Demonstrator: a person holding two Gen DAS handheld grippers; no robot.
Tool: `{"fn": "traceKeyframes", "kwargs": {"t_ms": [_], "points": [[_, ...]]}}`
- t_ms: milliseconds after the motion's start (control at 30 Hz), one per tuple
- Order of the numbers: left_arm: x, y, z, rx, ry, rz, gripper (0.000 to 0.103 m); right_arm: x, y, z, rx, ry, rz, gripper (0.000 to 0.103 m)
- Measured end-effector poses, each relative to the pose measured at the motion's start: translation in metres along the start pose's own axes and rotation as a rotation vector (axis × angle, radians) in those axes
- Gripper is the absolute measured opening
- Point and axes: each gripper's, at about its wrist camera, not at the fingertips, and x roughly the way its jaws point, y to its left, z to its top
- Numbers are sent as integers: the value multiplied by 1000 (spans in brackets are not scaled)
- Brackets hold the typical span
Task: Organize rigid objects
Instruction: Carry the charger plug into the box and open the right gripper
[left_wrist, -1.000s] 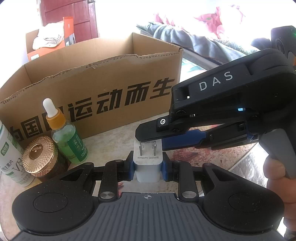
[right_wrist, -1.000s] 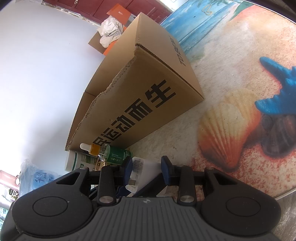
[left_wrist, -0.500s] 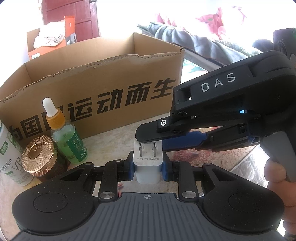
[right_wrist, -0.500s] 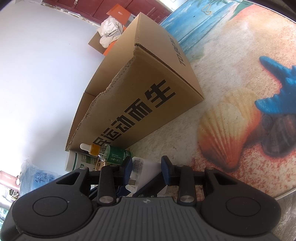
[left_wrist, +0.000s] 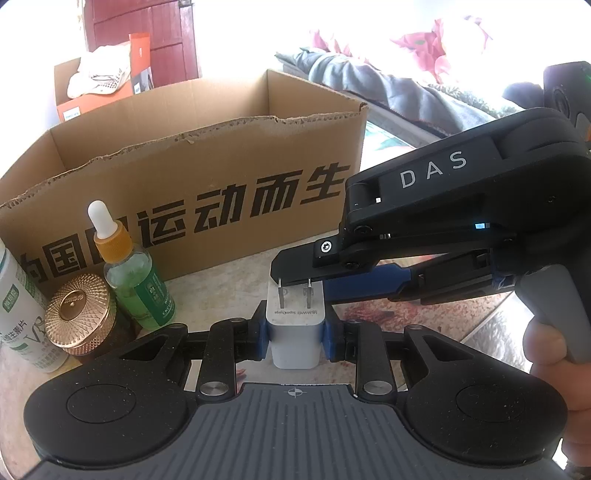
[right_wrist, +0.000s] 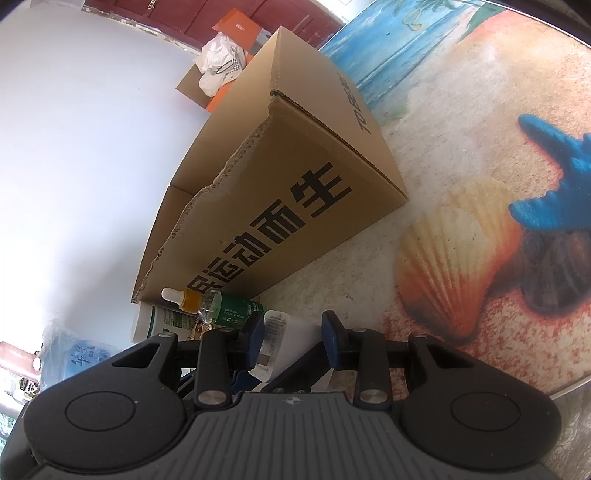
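Observation:
A white charger plug (left_wrist: 295, 334) with two metal prongs sits between the blue pads of my left gripper (left_wrist: 295, 332), which is shut on it, just above the table. My right gripper (right_wrist: 291, 341) reaches in from the right; its black finger (left_wrist: 306, 264) lies over the prongs. In the right wrist view the charger (right_wrist: 284, 343) sits between its blue pads (right_wrist: 332, 339), with a gap on the right side. An open cardboard box (left_wrist: 207, 177) with black characters stands behind.
A green dropper bottle (left_wrist: 129, 273), a gold-lidded jar (left_wrist: 79, 314) and a white bottle (left_wrist: 18, 325) stand at the left in front of the box. The tabletop (right_wrist: 461, 258) has a shell and starfish print. The table edge (right_wrist: 569, 384) runs at right.

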Motion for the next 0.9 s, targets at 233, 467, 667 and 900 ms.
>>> {"fn": "traceKeyframes", "kwargs": {"t_ms": [233, 467, 667, 900], "points": [[-5, 0, 1, 0, -12, 2, 26, -2, 4, 1, -10, -5, 5, 37], [-24, 1, -1, -3, -56, 3, 26, -14, 23, 2, -48, -27, 15, 37], [-61, 16, 15, -21, -165, -15, 26, -34, 68, 12, -163, -90, 47, 37], [-82, 39, 63, -3, -246, -21, 26, -39, 125, 49, -314, -139, 76, 37]]}}
